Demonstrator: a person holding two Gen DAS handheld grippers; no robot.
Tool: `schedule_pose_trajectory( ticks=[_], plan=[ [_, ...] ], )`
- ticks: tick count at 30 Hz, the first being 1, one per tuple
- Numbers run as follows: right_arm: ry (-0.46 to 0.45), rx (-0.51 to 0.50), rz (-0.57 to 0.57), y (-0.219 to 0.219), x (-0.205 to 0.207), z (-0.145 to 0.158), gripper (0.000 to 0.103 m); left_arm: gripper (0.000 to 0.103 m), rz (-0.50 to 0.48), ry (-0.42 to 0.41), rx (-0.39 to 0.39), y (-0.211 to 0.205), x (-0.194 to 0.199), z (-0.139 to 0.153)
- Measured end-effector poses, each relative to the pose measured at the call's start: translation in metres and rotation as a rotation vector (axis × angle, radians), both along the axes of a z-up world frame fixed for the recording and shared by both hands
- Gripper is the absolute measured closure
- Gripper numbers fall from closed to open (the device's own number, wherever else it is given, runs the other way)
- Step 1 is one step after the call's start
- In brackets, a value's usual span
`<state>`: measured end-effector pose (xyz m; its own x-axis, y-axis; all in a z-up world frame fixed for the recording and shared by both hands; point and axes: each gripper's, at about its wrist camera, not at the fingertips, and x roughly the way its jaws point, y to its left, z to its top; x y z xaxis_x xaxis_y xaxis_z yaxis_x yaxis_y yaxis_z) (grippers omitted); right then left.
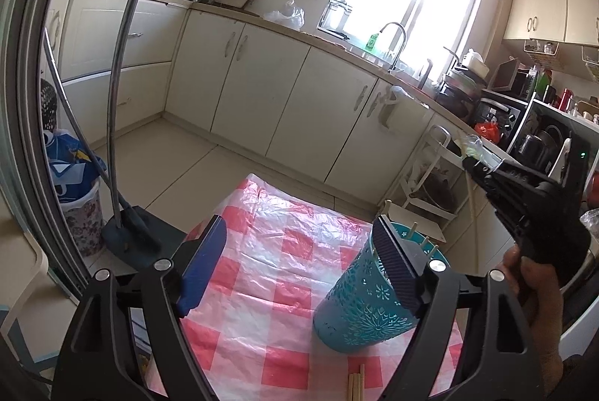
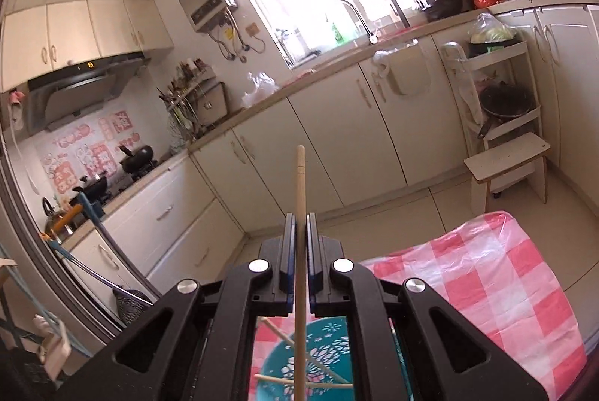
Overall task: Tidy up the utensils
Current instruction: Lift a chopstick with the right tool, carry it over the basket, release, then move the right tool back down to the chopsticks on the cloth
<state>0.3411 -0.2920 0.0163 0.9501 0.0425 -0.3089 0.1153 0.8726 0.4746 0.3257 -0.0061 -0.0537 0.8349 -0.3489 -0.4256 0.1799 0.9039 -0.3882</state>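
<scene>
A: Right tongs [image 2: 299,225] are clamped on a single chopstick [image 2: 300,184], pads squeezed tight either side of it, the stick running straight through the gap and poking out past the tips.

B: And below it?

A: The chopstick's lower part hangs over the mouth of the teal holder [image 2: 310,356], where a few other chopsticks [image 2: 277,330] lean crosswise inside. I can't tell whether the held one touches the bottom.

B: Left side?

A: Left tongs [image 1: 299,266] are spread wide, gripping nothing. The teal holder [image 1: 359,311] stands just at the right-hand finger [image 1: 397,270], which overlaps its rim in view; contact I can't call. Stick tips [image 1: 425,242] peek above that rim.

B: Room to move?

A: The checked desk cloth [image 1: 262,251] has a big bare stretch between the left fingers, running to the far edge, with open floor beyond up to the cabinets. Holder sits towards the desk's right side. At the near edge, a pair of loose chopsticks [image 1: 355,384] lies flat, ends cut off by the frame. The right tongs [image 1: 524,199] hover above and to the right of the holder, hand [image 1: 535,292] wrapped round the grip.
</scene>
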Motion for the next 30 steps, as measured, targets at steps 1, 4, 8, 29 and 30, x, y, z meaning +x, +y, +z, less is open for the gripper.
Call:
schedule_pose_trajectory(
  ticks=[1, 4, 8, 29, 30],
  plan=[
    [0.024, -0.009, -0.002, 0.000, 0.006, -0.007, 0.097, 0.027, 0.000, 0.003, -0.001, 0.000, 0.000, 0.000],
    [0.080, -0.023, -0.004, 0.002, 0.014, -0.023, 0.097, 0.026, -0.002, 0.011, -0.002, 0.000, 0.002, -0.001],
    [0.115, -0.040, 0.006, 0.007, 0.008, -0.035, 0.096, 0.026, -0.007, 0.013, 0.004, -0.003, 0.002, -0.002],
    [0.317, -0.160, 0.079, 0.047, -0.166, -0.109, 0.073, 0.023, 0.011, -0.017, 0.080, 0.000, -0.012, -0.001],
    [0.335, -0.157, 0.080, 0.049, -0.169, -0.116, 0.073, 0.023, 0.010, -0.019, 0.084, 0.000, -0.013, -0.001]
  ],
)
